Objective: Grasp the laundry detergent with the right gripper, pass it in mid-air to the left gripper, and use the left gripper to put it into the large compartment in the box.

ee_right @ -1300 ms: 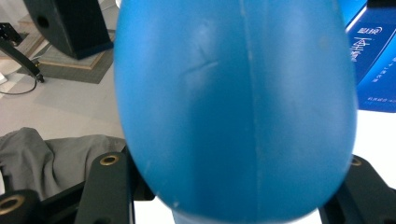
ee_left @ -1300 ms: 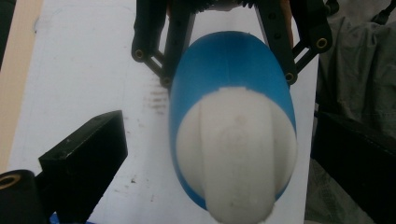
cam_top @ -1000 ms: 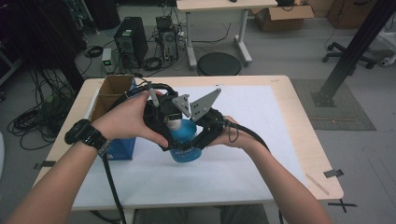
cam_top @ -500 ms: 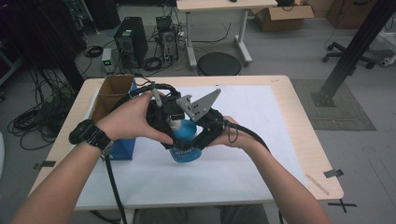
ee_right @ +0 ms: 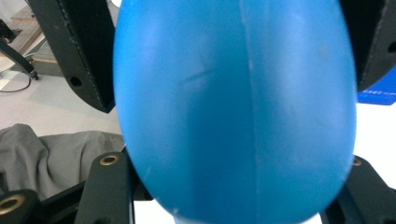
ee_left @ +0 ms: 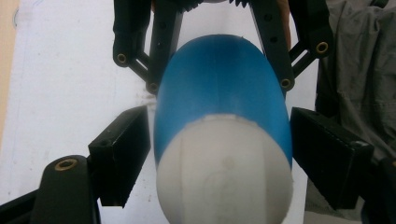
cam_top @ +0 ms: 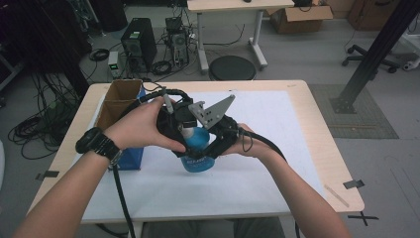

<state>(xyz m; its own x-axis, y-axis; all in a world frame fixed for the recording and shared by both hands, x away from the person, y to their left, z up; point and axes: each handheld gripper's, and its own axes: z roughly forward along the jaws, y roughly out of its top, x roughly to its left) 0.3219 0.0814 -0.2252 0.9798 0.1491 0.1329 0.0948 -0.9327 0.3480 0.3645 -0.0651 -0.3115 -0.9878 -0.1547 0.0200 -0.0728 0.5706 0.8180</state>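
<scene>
The blue bottle (ee_left: 219, 88) looks like smooth matt plastic with a faint mould seam down the side, and its white cap (ee_left: 226, 172) is the same sort of plastic, slightly satin; the left gripper (ee_left: 219, 154) has matt black plastic jaws with little brass-looking rivets. The desk (cam_top: 317, 124) edge is pale wood under a matt white paper-like sheet (cam_top: 277, 114); the box (cam_top: 119, 99) is plain brown cardboard; the watch (cam_top: 94, 144) looks rubbery black.
</scene>
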